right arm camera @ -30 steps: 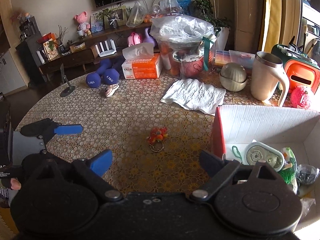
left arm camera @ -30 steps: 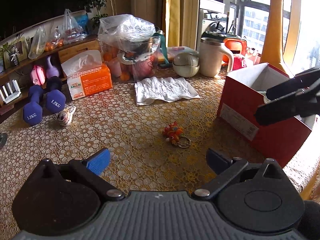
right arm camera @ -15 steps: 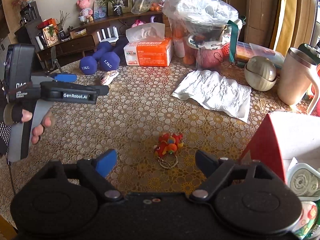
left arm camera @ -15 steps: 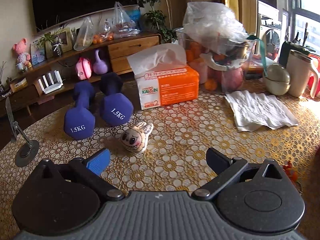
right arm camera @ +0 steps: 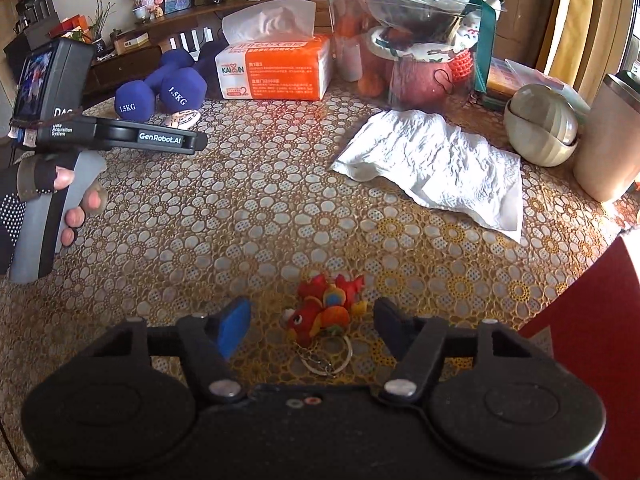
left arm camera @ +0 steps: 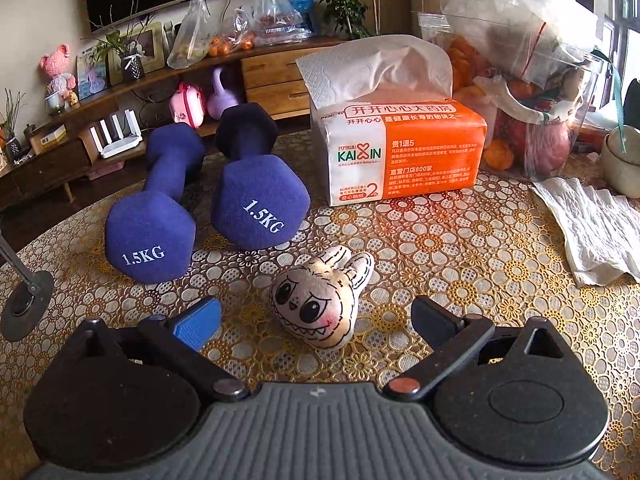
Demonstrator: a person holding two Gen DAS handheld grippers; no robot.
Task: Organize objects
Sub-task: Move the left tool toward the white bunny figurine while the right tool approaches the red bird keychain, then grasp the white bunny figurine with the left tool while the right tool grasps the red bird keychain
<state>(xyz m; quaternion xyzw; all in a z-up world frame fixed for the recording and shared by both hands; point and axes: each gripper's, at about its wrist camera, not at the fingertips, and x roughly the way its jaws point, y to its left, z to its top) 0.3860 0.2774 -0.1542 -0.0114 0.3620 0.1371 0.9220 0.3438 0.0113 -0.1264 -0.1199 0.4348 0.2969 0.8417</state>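
A small plush rabbit face (left arm camera: 316,306) lies on the patterned table, between the fingers of my left gripper (left arm camera: 316,322), which stands open and clear of it on both sides. A red-orange keychain toy (right arm camera: 326,310) with a metal ring lies between the fingers of my right gripper (right arm camera: 314,326). Its jaws are closing, with gaps still showing on either side of the toy. In the right wrist view the left gripper's body (right arm camera: 116,138) hovers near the plush (right arm camera: 182,119), held by a gloved hand (right arm camera: 60,196).
Two purple dumbbells (left arm camera: 208,200) and an orange tissue pack (left arm camera: 404,152) stand just beyond the plush. A white paper towel (right arm camera: 436,166), a bowl (right arm camera: 540,126), a mug (right arm camera: 610,136) and a bagged fruit container (right arm camera: 412,40) crowd the far side. A red box's wall (right arm camera: 592,344) rises at right.
The left gripper swung left from the red box and dropped to the plush by the dumbbells. The right gripper sank onto the keychain toy and its jaws narrowed.
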